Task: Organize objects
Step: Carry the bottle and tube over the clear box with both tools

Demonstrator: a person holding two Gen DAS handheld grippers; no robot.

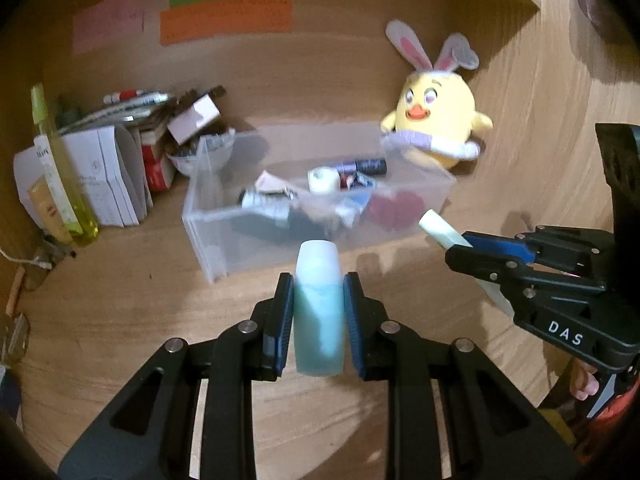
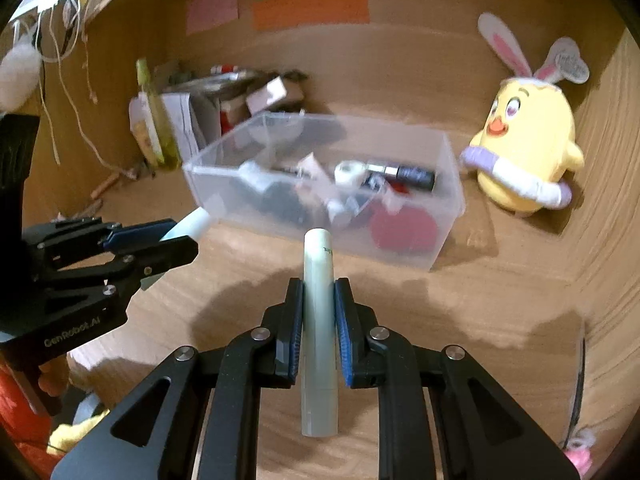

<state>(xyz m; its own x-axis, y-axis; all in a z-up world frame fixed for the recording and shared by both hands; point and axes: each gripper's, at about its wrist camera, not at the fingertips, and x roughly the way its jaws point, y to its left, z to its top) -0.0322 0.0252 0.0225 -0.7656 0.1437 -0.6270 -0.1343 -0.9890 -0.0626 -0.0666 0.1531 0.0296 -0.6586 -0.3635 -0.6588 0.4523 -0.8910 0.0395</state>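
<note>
Left tool (image 1: 319, 300) clamped on a pale blue bottle (image 1: 319, 308), white cap pointing forward, held above the wooden surface (image 1: 120, 320) just short of the clear plastic bin (image 1: 208, 240). Right tool (image 2: 319, 308) closed on a slim pale green tube (image 2: 319, 320), upright between the blue-padded fingers (image 2: 343, 332), its tip reaching toward the bin's near wall. Seen from the left wrist camera, right tool (image 1: 460, 248) at the right edge, tube (image 1: 438, 229) angled toward the bin's near right corner. Seen from the right wrist camera, left tool (image 2: 176, 240) at the left edge, bottle cap (image 2: 192, 224) close to the bin's (image 2: 448, 200) near left corner.

Inside the bin: a jumble of small tubes, a white roll, a dark cylinder (image 2: 416, 176) and something red at the right end. Beyond the bin's right end, yellow chick plush (image 1: 436, 120) with bunny ears, leaning against the wooden back wall. Left of the bin, a stack of boxes and papers (image 1: 116, 176), markers on top, with a tall yellow-green spray bottle (image 1: 60, 176) standing in front. Pink, green and orange paper notes (image 1: 224, 18) stuck on the back wall, text too blurred to read.
</note>
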